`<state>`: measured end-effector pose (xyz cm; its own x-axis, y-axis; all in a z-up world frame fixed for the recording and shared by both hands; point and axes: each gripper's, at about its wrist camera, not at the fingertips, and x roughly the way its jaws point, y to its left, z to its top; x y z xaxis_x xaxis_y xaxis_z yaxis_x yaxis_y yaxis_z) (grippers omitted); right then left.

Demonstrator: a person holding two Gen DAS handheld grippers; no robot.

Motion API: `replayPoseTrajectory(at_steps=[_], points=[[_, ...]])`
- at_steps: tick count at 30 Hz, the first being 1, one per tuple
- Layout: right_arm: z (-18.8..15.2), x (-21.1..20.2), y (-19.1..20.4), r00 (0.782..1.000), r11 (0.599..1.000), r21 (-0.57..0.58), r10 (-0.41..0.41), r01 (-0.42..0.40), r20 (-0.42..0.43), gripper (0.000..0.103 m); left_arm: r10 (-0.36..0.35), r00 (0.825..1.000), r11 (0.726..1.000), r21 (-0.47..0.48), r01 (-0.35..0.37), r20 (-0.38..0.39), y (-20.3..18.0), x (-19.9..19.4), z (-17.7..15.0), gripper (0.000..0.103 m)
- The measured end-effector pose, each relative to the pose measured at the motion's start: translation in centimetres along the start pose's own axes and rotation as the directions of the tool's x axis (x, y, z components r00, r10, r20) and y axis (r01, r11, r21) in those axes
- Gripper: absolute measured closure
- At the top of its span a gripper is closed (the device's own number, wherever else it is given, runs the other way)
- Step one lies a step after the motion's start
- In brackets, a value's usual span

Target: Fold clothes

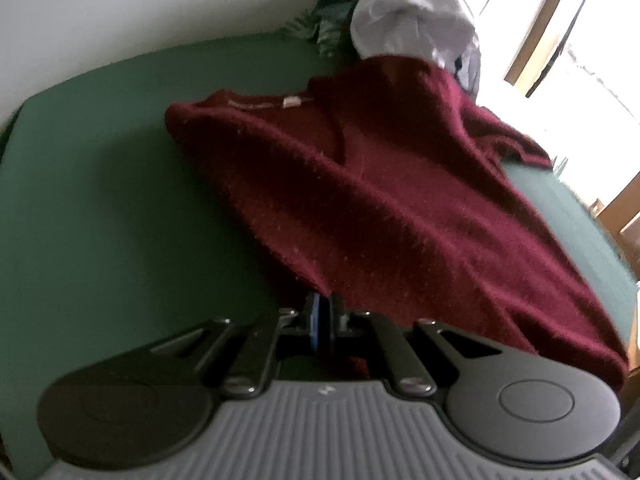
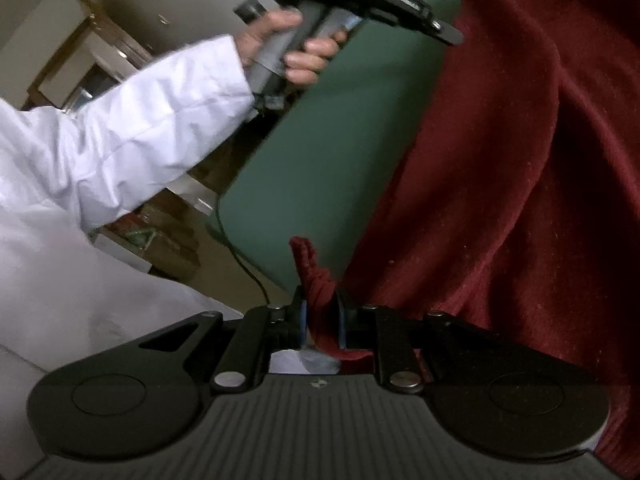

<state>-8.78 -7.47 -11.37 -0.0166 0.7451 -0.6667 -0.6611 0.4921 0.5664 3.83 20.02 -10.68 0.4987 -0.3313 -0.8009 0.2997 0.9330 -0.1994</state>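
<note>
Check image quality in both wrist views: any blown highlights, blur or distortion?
Left wrist view: window blown out white, sweater soft, fisheye bends the green surface. Right wrist view: hand and white sleeve motion-blurred, lighting dim, edges curved.

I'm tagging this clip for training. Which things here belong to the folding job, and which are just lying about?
Part of the job:
maroon sweater
left gripper, shut on its hem
right gripper, shut on its edge
green surface it lies on

Lying about:
white clothes pile
dark patterned cloth
wooden furniture
</note>
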Motion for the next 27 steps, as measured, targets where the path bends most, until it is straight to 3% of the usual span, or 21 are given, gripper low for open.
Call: replayPoseTrajectory(at_steps=[2,6,9,11,12,14,16,19,27], points=[[-0.2,0.2,-0.4,0.998,0.999,0.004,-0.044,0.045,-0.047,0.063,0.001,1.000,1.000,0.002,-0.001,-0.008,0.1,0.1,-0.1,0.101],[-0.1,-1.5,-0.5,0.993,1.000,0.023,-0.007,0.010,-0.117,0.064,0.028,0.999,0.999,0.035,-0.028,0.020,0.4,-1.3,-0.3,0.095],[1.0,-5.1,0.2,0.999,0.999,-0.004,0.053,-0.053,-0.013,0.065,0.106,0.992,0.989,0.092,-0.113,0.071,0.6,-3.0,0.1,0.093],[2.1,-7.8,0.1,0.987,0.996,0.017,0.090,-0.093,0.130,0.066,0.150,0.983,0.979,0.121,-0.163,0.109,0.8,-3.5,0.7,0.093],[2.7,-8.6,0.0,0.976,0.995,0.023,0.086,-0.092,0.198,0.066,0.165,0.978,0.974,0.133,-0.182,0.125,0.8,-3.6,1.1,0.093],[3.4,-8.3,0.2,0.971,0.999,0.010,0.034,-0.038,0.238,0.070,0.168,0.977,0.972,0.143,-0.186,0.134,0.8,-2.9,2.2,0.093],[3.7,-6.0,0.6,0.975,0.998,0.006,-0.055,0.054,0.213,0.071,0.168,0.975,0.972,0.141,-0.188,0.144,0.6,-1.5,3.3,0.089],[3.0,-2.3,0.5,0.982,0.992,0.033,-0.124,0.120,0.143,0.072,0.193,0.970,0.967,0.141,-0.214,0.147,0.4,1.4,4.8,0.075],[1.2,0.4,0.2,0.972,0.974,0.074,-0.219,0.213,0.086,0.074,0.163,0.979,0.982,0.079,-0.173,0.120,2.2,6.4,7.6,0.072]])
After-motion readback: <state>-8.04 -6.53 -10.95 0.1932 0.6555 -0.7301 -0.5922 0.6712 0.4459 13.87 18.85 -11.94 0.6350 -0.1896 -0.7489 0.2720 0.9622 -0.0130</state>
